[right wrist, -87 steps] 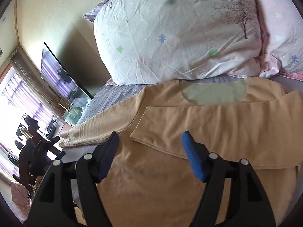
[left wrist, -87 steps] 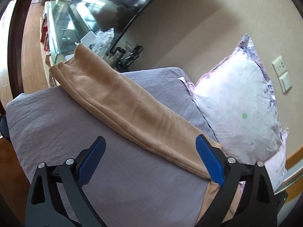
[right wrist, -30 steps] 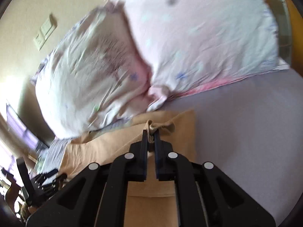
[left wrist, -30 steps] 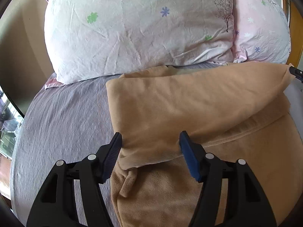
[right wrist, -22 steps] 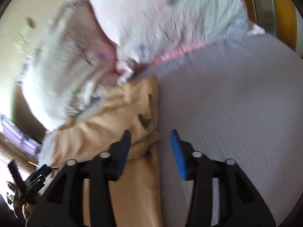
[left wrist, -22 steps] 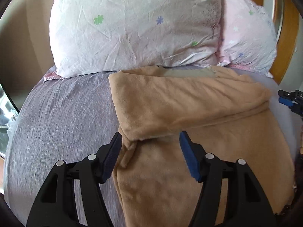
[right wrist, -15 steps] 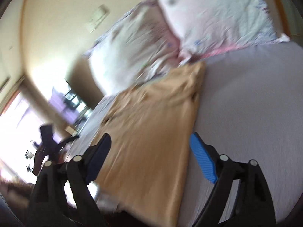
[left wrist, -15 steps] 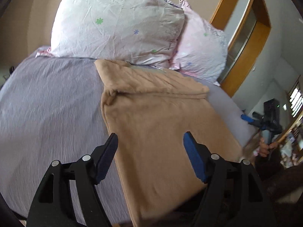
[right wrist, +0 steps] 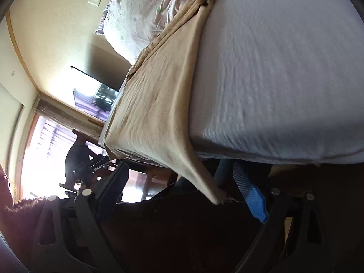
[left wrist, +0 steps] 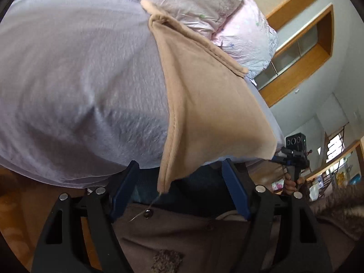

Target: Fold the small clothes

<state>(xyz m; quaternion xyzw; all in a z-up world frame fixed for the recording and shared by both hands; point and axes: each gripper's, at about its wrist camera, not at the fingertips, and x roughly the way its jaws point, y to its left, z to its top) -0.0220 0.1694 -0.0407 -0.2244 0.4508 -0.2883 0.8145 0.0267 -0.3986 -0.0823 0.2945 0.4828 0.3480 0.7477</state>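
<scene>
A tan long-sleeved top (left wrist: 204,95) lies on the bed with its sleeves folded in across the chest. Its hem hangs over the bed's near edge. My left gripper (left wrist: 179,191) is open at the hem's left corner (left wrist: 165,182), which hangs between the blue pads without touching them. My right gripper (right wrist: 182,195) is open below the bed edge, with the hem's right corner (right wrist: 211,193) hanging between its fingers. The top also shows in the right wrist view (right wrist: 159,104). The right gripper shows far right in the left wrist view (left wrist: 293,157).
The bed has a lilac-grey sheet (left wrist: 75,86). Two floral pillows (left wrist: 218,11) lie at its head, against the top's collar end. My own brown clothing (left wrist: 204,238) fills the space below the grippers. A television (right wrist: 95,97) and a bright window (right wrist: 43,150) are to the left.
Both grippers let go of the folded sleeves and drew back from the pillow end down to the bed's near edge. They now sit open at the hem's two corners.
</scene>
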